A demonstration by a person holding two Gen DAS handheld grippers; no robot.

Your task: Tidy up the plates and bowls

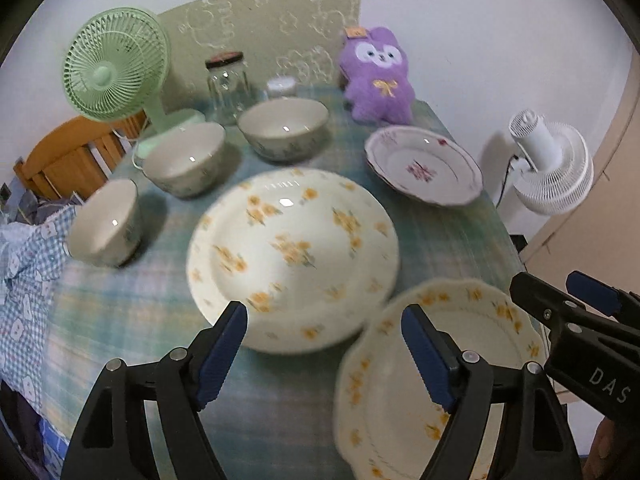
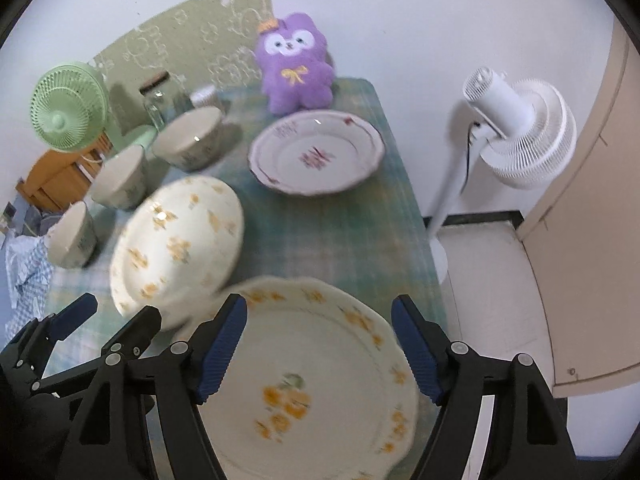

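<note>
Here, on the pale green checked tablecloth (image 1: 120, 320), the left gripper (image 1: 324, 354) hangs with its blue-padded jaws spread and empty above the near edge of a large round white plate with yellow flowers (image 1: 294, 256), and the right gripper (image 2: 318, 354) hangs just as spread and empty over a scalloped white plate with yellow flowers (image 2: 316, 392) nearest of all. A white scalloped plate with pink flowers (image 1: 426, 166) lies farther right, before a purple plush toy (image 1: 378, 76). Three cream ceramic bowls (image 1: 186, 160) stand apart along the left, near a green table fan (image 1: 114, 66).
</note>
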